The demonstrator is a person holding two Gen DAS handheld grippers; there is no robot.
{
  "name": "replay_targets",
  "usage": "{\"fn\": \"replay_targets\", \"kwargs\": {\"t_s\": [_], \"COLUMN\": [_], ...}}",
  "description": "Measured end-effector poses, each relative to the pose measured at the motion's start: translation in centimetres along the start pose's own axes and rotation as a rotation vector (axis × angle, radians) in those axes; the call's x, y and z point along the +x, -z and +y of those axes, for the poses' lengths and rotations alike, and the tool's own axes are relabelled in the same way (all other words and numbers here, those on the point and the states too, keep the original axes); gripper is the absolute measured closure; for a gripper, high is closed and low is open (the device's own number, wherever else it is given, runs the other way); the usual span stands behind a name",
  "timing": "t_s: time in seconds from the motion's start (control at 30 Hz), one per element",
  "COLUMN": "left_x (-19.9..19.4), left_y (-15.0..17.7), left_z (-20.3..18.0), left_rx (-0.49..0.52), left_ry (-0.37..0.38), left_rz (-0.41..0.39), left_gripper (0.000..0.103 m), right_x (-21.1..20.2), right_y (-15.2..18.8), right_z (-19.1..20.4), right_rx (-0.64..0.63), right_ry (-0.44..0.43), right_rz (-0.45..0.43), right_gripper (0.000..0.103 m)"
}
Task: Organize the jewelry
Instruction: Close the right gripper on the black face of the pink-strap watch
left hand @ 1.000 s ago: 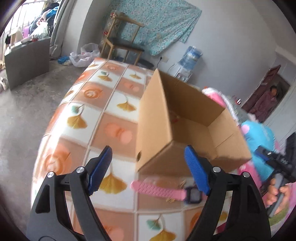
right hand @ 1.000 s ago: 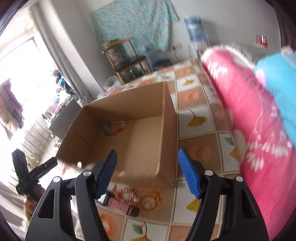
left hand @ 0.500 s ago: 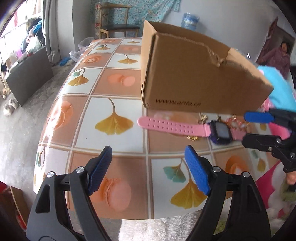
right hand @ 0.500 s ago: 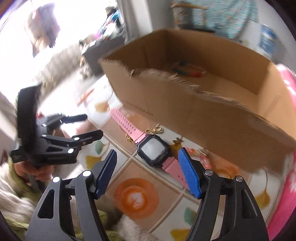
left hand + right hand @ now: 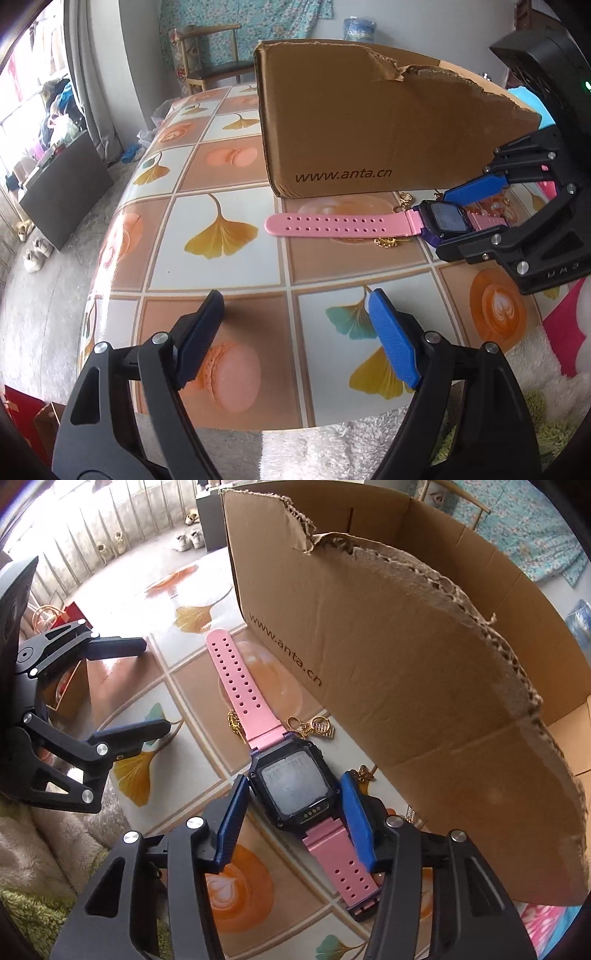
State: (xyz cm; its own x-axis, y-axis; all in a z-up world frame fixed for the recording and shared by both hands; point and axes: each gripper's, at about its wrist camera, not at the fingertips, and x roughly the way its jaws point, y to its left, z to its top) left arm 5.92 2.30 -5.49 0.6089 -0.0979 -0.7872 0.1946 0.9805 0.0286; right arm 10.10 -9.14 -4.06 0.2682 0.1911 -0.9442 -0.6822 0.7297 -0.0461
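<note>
A pink-strapped watch (image 5: 295,797) with a dark square face lies flat on the tiled tablecloth (image 5: 221,177), just in front of the open cardboard box (image 5: 406,664). My right gripper (image 5: 293,777) points down over it. Its jaws are closing, with a blue pad on each side of the watch face and only a sliver of gap left. Gold charms (image 5: 314,725) and a thin gold chain (image 5: 233,722) lie beside the strap. From the left wrist, the watch (image 5: 332,223) and right gripper (image 5: 445,221) sit below the box (image 5: 369,129). My left gripper (image 5: 294,295) hovers open and empty near the table's front edge.
The box's near wall has a torn top edge. A fluffy white and green cover (image 5: 332,443) lies past the table's front edge, with pink fabric (image 5: 561,325) at the right. A wooden chair (image 5: 210,55), water bottle (image 5: 358,27) and dark cabinet (image 5: 62,184) stand beyond.
Both grippers came down from above the box to the table in front of it. The right gripper swung over the watch and its jaws narrowed around the face.
</note>
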Motion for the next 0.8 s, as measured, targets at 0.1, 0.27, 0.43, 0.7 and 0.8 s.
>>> {"fn": "replay_targets", "kwargs": {"t_s": [0.1,0.27,0.43,0.7,0.8], "left_x": [-0.2,-0.9,-2.0,-2.0,-1.9], "left_y": [0.1,0.3,0.7,1.6,1.9], "left_z": [-0.1,-0.5,-1.9,-5.8,-6.6], "left_rx": [0.01,0.049,0.138,0.366,0.407], "left_ry": [-0.008,-0.03,-0.044,-0.123,-0.123], "left_rz": [-0.009,-0.041,-0.1,-0.178,-0.181], "left_gripper": [0.026,0.026,0.026,0.027,0.034], "right_x": [-0.1,-0.9,-2.2,-1.2,-0.7], "right_y": [-0.2,-1.4,-1.6,-1.0,-0.4], "right_z": [0.2,-0.1,-1.4,-2.7,-3.0], "right_rx": [-0.014,0.008,0.086,0.163,0.174], "right_ry": [0.007,-0.038,-0.173,-0.38,-0.431], "right_rz": [0.011,0.007,0.005,0.049,0.06], "right_gripper": [0.054,0.054,0.054,0.054,0.054]}}
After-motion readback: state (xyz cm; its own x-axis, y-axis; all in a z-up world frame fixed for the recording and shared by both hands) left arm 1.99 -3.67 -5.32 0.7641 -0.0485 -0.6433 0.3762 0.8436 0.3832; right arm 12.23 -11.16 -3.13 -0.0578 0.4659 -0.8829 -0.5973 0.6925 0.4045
